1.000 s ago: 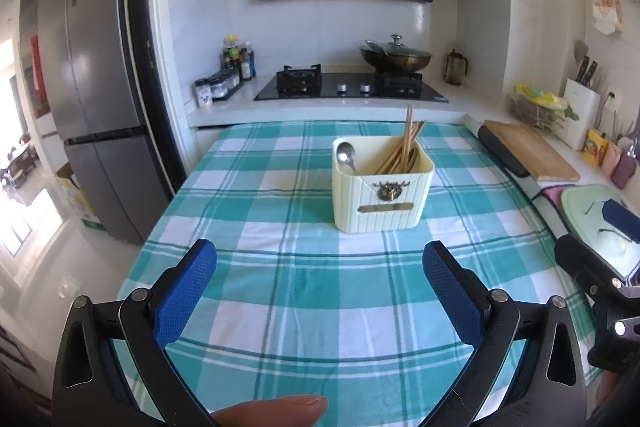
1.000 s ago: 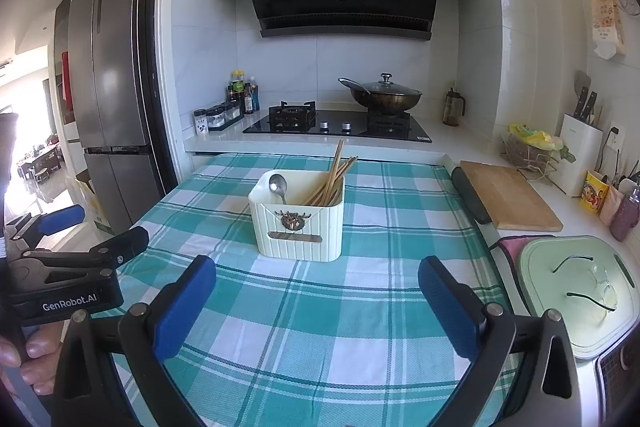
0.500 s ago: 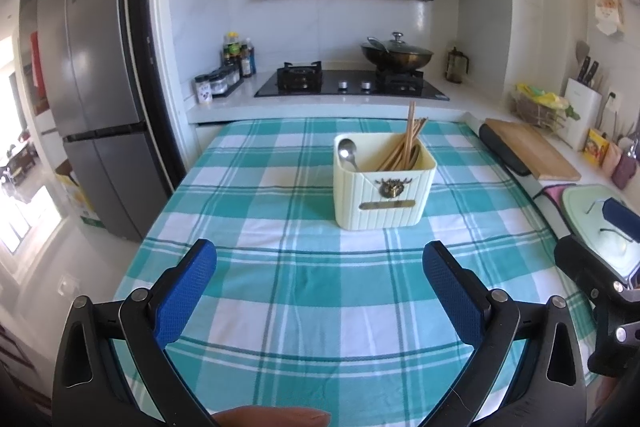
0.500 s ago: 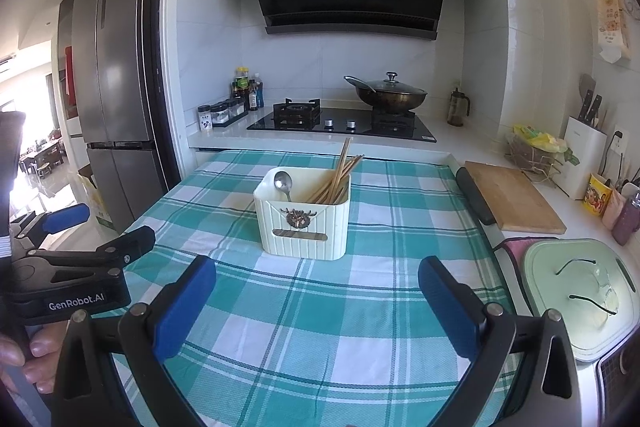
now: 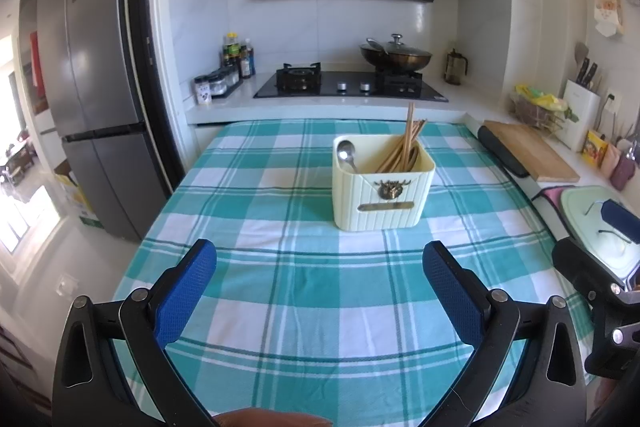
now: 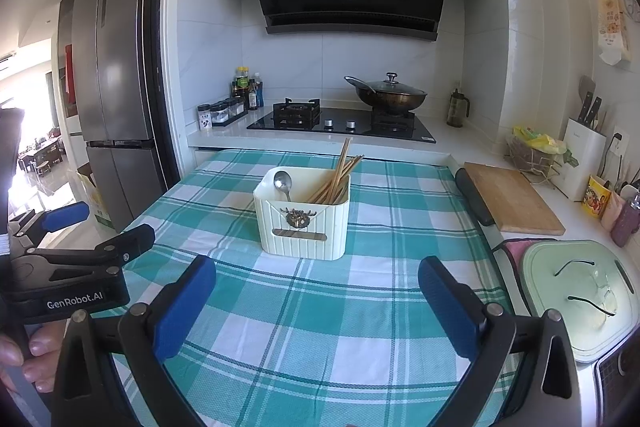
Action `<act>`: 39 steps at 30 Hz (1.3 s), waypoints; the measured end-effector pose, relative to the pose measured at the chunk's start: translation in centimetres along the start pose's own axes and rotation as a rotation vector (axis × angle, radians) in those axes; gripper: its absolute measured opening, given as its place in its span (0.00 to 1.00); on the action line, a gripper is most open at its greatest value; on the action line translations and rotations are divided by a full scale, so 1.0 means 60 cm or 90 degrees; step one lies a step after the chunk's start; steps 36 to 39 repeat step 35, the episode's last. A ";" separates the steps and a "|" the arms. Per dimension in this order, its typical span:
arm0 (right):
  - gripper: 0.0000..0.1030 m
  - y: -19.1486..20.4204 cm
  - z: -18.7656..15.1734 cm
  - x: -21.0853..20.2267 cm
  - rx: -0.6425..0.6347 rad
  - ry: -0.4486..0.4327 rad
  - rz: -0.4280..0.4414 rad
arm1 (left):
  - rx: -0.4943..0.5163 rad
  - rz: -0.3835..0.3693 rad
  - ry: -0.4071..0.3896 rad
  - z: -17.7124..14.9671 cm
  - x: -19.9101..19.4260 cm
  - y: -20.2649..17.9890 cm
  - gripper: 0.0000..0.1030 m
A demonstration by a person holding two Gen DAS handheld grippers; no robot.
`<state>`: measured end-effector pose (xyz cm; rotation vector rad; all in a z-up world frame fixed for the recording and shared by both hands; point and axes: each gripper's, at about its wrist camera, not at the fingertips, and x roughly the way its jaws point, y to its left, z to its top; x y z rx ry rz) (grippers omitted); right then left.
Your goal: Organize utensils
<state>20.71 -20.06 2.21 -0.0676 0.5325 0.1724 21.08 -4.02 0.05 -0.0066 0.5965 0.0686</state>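
A cream ribbed utensil holder (image 5: 382, 197) (image 6: 303, 223) stands on the teal plaid tablecloth (image 5: 304, 291) (image 6: 320, 315). Inside it a metal spoon (image 5: 346, 154) (image 6: 283, 183) leans at the left and a bundle of wooden chopsticks (image 5: 405, 145) (image 6: 338, 173) at the right. My left gripper (image 5: 320, 291) is open and empty, well short of the holder. My right gripper (image 6: 316, 301) is likewise open and empty in front of the holder. The left gripper's body (image 6: 76, 267) shows at the right wrist view's left edge, held by a hand (image 6: 24, 359).
A wooden cutting board (image 6: 512, 201) and a pale green lid with glasses on it (image 6: 580, 291) lie to the right of the table. Behind are a gas hob (image 6: 340, 123), a lidded wok (image 6: 390, 97), spice jars (image 6: 224, 109), a knife block (image 6: 582, 155) and a tall fridge (image 6: 116, 115).
Both cameras have risen and drawn slightly back, so the holder sits a little lower in view. Both grippers stay open and empty.
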 end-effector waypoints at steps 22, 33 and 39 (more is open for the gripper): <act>1.00 -0.001 -0.001 -0.001 -0.002 0.000 0.000 | 0.000 -0.001 0.000 0.000 0.000 -0.001 1.00; 1.00 -0.009 -0.004 -0.002 -0.007 0.003 0.002 | -0.009 0.005 -0.022 0.002 -0.007 -0.004 1.00; 1.00 -0.011 -0.004 -0.001 -0.007 0.004 0.003 | -0.004 0.006 -0.024 0.003 -0.006 -0.005 1.00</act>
